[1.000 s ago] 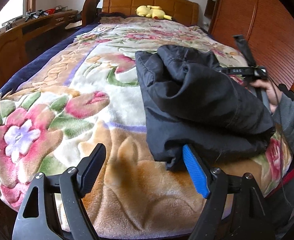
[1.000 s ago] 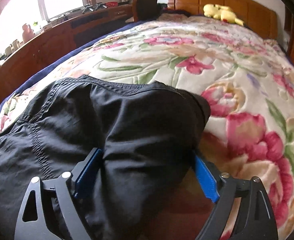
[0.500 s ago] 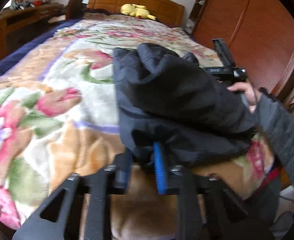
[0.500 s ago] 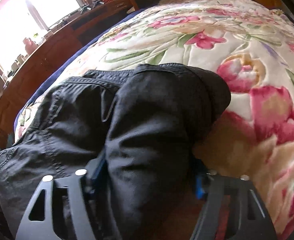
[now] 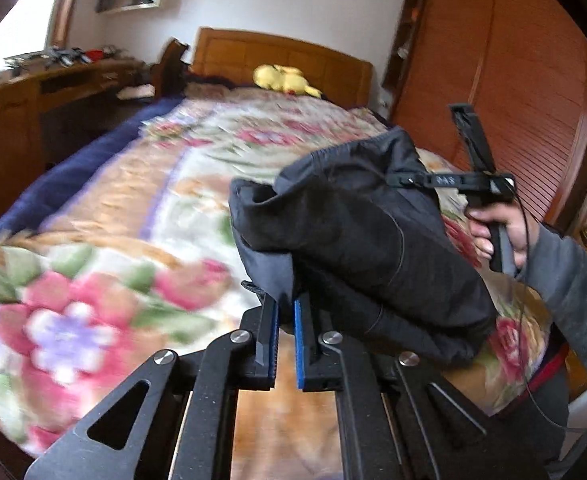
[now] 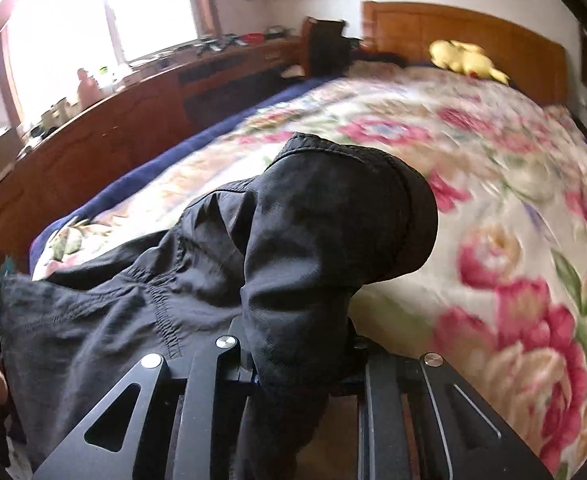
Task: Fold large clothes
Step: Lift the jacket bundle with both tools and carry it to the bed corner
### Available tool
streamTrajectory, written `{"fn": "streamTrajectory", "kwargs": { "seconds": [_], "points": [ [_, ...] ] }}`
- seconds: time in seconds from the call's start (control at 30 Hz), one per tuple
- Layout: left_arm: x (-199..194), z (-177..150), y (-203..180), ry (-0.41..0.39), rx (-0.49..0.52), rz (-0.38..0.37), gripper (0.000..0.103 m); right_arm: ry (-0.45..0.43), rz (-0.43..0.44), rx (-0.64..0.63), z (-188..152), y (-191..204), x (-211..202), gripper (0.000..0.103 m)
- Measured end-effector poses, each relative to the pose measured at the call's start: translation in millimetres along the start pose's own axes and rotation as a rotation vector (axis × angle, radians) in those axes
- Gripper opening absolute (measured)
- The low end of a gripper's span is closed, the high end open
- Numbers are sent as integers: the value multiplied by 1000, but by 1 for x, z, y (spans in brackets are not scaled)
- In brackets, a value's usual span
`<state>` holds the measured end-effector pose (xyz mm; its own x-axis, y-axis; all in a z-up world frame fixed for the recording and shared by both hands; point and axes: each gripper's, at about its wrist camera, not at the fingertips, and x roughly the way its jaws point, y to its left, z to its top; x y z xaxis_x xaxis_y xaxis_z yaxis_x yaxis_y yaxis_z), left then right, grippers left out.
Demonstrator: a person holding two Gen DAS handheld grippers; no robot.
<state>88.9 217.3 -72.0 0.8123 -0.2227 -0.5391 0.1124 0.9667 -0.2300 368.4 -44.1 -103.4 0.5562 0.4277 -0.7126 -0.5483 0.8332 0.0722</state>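
Where my left gripper (image 5: 286, 320) pinches the near edge of the black jacket (image 5: 357, 232), its blue pads are nearly together on thin cloth. My right gripper (image 6: 299, 364) is closing around a thick fold of the jacket (image 6: 293, 248), which buries its pads. The jacket hangs bunched above the flowered blanket (image 5: 105, 240), its underside hidden. Beyond, blurred, a yellow toy (image 5: 283, 79) lies by the headboard (image 5: 281, 58).
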Motion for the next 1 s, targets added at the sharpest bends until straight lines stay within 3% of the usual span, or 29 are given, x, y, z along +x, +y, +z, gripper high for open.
{"fn": "streamTrajectory", "kwargs": {
  "seconds": [0.13,0.27,0.37,0.5,0.6,0.67,0.83,1.0],
  "points": [
    [-33,8,46,-53,-22,73,7,2,51,-70,26,58,28,20],
    [-74,15,100,-105,-30,217,7,-7,116,-142,58,133,69,20],
    [-105,17,151,-135,-56,367,6,-42,172,-179,88,191,96,20],
    [-123,8,208,-106,-143,491,6,-40,200,-166,119,252,140,24],
    [-123,-12,233,-53,-190,544,7,33,206,-186,117,288,177,28],
    [-120,-24,238,-25,-201,562,7,96,199,-226,103,302,199,33],
    [-129,-39,237,-29,-224,584,14,140,138,-226,85,292,221,41],
    [-149,-31,222,-82,-193,580,39,104,125,-230,77,274,194,46]
  ]
}}
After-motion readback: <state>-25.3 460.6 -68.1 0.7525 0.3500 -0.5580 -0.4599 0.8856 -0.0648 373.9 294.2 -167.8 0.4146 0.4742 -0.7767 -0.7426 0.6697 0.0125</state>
